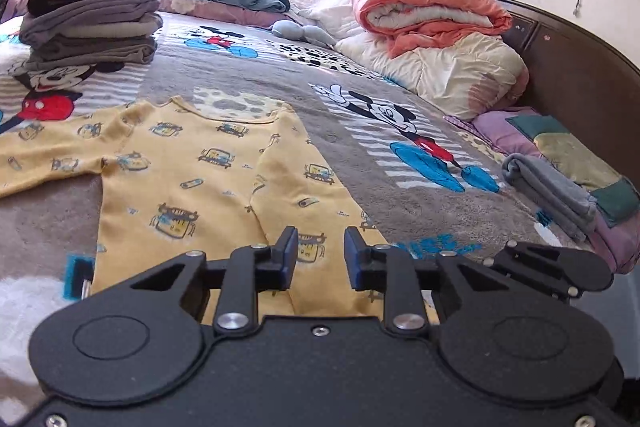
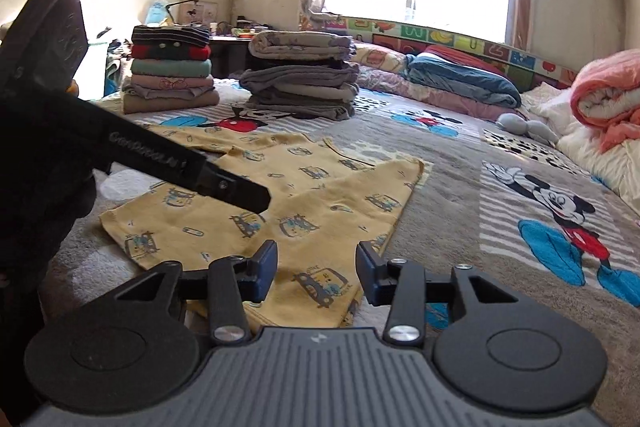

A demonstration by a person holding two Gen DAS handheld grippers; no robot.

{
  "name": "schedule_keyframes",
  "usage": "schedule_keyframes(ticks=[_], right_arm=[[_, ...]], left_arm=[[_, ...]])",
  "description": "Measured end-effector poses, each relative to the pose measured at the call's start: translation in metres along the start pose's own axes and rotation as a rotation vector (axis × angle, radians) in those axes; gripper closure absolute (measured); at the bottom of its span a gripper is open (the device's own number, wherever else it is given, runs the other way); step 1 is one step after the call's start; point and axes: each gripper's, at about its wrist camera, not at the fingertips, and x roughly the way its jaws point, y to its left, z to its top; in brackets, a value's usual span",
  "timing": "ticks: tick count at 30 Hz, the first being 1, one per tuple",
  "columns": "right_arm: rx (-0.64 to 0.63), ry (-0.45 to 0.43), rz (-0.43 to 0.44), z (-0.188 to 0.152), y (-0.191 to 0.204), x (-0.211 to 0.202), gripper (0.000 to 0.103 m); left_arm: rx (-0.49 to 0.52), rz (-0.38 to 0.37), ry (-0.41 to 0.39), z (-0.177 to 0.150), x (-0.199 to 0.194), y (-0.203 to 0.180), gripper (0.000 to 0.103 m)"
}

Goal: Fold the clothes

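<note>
- Yellow shirt [image 1: 192,167] lies flat on the bed [image 1: 360,155], one sleeve folded in.
- Left hand-held gripper [image 1: 321,255]: jaws apart, nothing between.
- Right hand-held gripper [image 2: 317,267]: jaws apart, empty, above the shirt.

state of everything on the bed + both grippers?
yellow shirt: flat on bed, one sleeve folded in, other out
grey pile: folded, stacked
colourful pile: folded, stacked
pink quilt: rolled
left gripper: open, empty
right gripper: open, empty

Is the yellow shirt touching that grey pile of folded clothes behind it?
Apart. The right wrist view shows a strip of bedspread between the yellow shirt and the grey pile.
</note>
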Motion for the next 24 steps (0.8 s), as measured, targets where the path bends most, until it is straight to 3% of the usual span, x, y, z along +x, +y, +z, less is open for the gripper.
schedule_keyframes(ticks=[3, 5, 8, 9, 10, 13, 17, 20, 24], right_arm=[[-0.020, 0.059, 0.061, -0.003, 0.007, 0.014, 0.060], [0.015, 0.109, 0.099, -0.009, 0.006, 0.024, 0.060], [0.091, 0.114, 0.143, -0.012, -0.004, 0.027, 0.059], [0.114, 0.115, 0.157, -0.013, -0.007, 0.028, 0.058], [0.128, 0.114, 0.170, -0.014, -0.009, 0.028, 0.058], [0.168, 0.108, 0.202, -0.016, -0.016, 0.030, 0.056], [0.196, 0.100, 0.238, -0.018, -0.022, 0.031, 0.054], [0.219, 0.096, 0.267, -0.019, -0.027, 0.031, 0.053], [0.245, 0.101, 0.295, -0.018, -0.032, 0.033, 0.051]], left_arm=[[0.043, 0.008, 0.032, 0.018, 0.027, -0.009, 0.083], [0.060, 0.020, 0.078, 0.027, 0.053, -0.005, 0.083], [0.051, 0.067, 0.152, 0.047, 0.100, 0.006, 0.083], [0.046, 0.084, 0.175, 0.054, 0.115, 0.010, 0.084], [0.032, 0.098, 0.188, 0.062, 0.128, 0.016, 0.094], [-0.020, 0.111, 0.163, 0.086, 0.140, 0.028, 0.095], [0.003, 0.078, 0.150, 0.091, 0.132, 0.013, 0.095], [0.061, 0.164, 0.201, 0.089, 0.155, 0.006, 0.095], [-0.022, 0.245, 0.188, 0.109, 0.180, 0.035, 0.097]])
